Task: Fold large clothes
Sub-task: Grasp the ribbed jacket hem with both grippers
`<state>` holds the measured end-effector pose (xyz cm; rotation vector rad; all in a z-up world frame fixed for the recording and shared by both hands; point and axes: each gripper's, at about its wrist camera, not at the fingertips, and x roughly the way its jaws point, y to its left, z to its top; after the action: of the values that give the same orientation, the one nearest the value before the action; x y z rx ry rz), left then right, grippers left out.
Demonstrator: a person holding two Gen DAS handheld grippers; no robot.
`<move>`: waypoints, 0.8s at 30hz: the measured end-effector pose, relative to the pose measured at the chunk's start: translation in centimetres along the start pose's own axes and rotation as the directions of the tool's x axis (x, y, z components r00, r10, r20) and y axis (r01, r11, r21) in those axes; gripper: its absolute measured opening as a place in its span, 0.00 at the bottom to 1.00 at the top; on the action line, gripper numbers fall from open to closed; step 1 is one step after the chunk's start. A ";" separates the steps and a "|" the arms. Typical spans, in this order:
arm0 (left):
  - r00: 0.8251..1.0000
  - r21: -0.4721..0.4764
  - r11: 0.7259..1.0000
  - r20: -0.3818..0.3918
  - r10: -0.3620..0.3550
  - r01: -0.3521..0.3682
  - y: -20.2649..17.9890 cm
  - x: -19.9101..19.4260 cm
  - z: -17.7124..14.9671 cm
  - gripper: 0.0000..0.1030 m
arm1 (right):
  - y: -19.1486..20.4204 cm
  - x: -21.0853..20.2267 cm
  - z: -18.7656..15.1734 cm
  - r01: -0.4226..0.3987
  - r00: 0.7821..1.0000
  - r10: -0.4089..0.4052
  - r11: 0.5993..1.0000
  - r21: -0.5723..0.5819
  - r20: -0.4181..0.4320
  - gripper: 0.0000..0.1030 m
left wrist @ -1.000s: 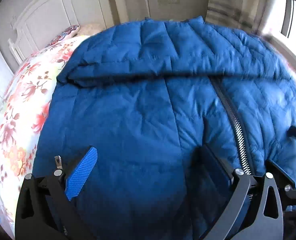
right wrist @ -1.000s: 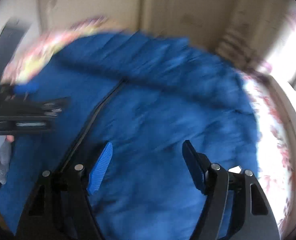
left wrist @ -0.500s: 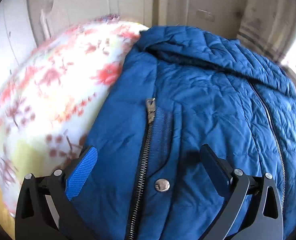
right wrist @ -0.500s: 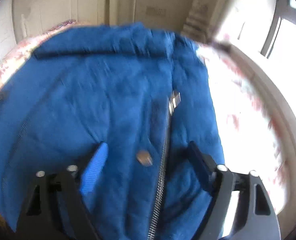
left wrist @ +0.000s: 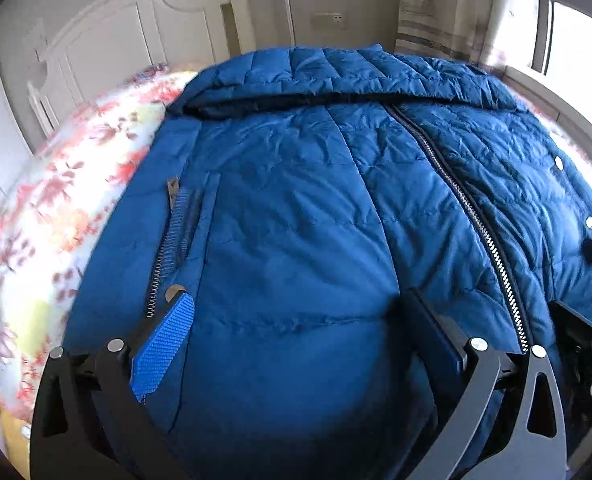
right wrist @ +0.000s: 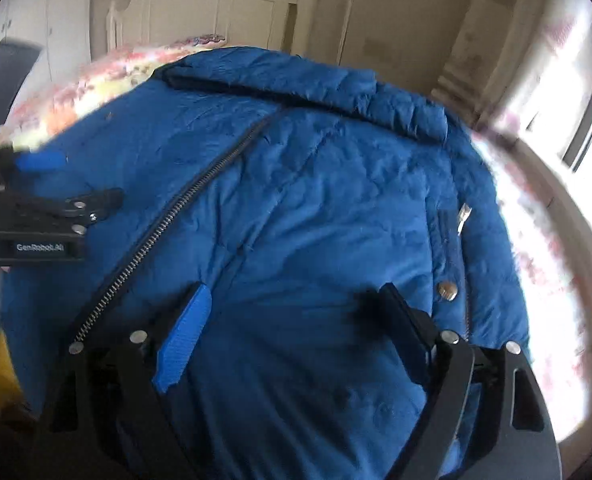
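Note:
A large blue quilted jacket (left wrist: pixel 304 208) lies flat on the bed, front up, its collar or hood folded at the far end and its main zipper (left wrist: pixel 468 204) closed. My left gripper (left wrist: pixel 296 316) is open and empty, low over the jacket's lower left part beside a pocket zipper (left wrist: pixel 167 236). My right gripper (right wrist: pixel 296 312) is open and empty over the jacket's (right wrist: pixel 316 200) lower right part, near a pocket snap (right wrist: pixel 447 291). The left gripper also shows in the right wrist view (right wrist: pixel 43 208) at the left edge.
The jacket lies on a bed with a floral sheet (left wrist: pixel 55 208). A white headboard (left wrist: pixel 143 32) stands behind. A bright window (left wrist: pixel 576 32) and curtain are at the right. The floral sheet also shows past the jacket's right side (right wrist: pixel 544 264).
Both grippers swung outward to the jacket's side pockets half a second ago and have come back toward its middle. Both have stayed open and empty. The jacket has not moved.

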<state>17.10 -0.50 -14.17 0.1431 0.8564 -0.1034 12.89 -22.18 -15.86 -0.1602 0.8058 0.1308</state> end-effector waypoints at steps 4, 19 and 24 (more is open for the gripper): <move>1.000 0.008 1.000 0.008 0.006 -0.006 -0.2 0.3 0.0 0.96 | -0.6 -0.4 -0.6 -0.027 1.000 0.027 1.000 0.012 0.015 0.84; 0.996 -0.163 0.983 0.035 0.088 -0.081 7.9 -2.7 -4.0 0.95 | -6.1 -3.9 -5.1 0.038 0.998 -0.046 0.985 0.167 0.047 0.85; 0.995 -0.030 0.999 0.096 -0.030 0.033 2.9 -5.1 -4.5 0.95 | -2.0 -6.5 -4.2 0.014 0.993 -0.020 0.999 0.051 0.120 0.83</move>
<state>10.81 3.26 -12.96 0.0939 0.7647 -0.1250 5.86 -25.30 -13.84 -0.1107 0.6865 0.1035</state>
